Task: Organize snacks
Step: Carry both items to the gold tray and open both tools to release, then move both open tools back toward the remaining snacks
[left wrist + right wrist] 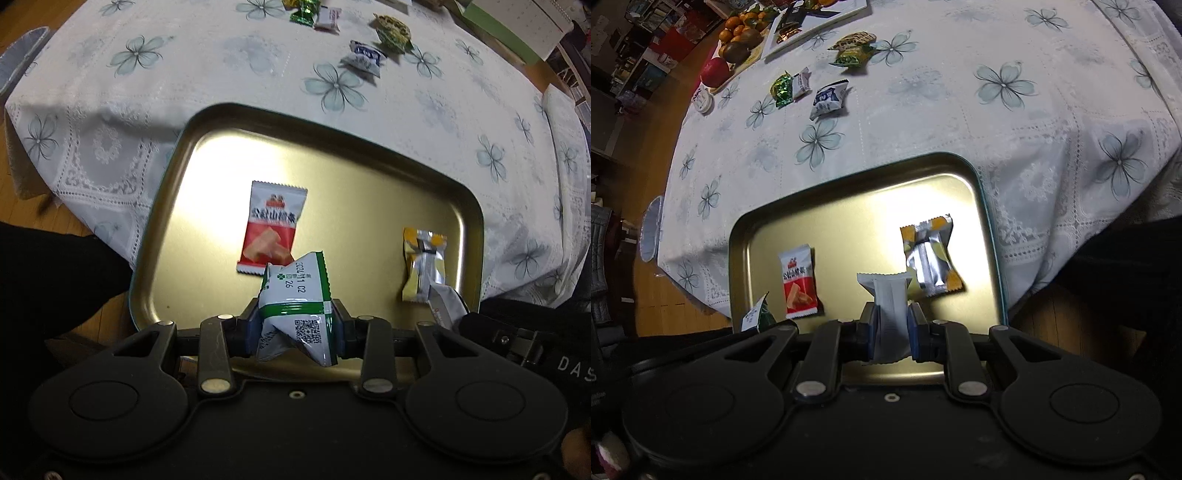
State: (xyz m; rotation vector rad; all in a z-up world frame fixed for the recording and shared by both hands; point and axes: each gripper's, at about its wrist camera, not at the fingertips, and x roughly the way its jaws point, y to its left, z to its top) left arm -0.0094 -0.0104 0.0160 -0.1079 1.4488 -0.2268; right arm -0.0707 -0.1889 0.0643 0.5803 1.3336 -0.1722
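Note:
My left gripper (297,326) is shut on a green-and-white snack packet (295,295) and holds it over the near part of a gold metal tray (332,166). My right gripper (892,325) is shut on a silver-white snack packet (890,302) above the same tray (849,206). In the tray lie a red-and-white packet (271,227) (798,286) and a yellow-and-silver packet (423,266) (931,254). The green-and-white packet shows at the right wrist view's lower left (755,314).
Loose snacks lie farther back on the flowered tablecloth (184,92): a blue-white packet (364,57) (827,99), a green one (783,88), a yellow-green one (393,29) (853,48). A fruit plate (738,40) and a white tray (820,22) stand at the far edge.

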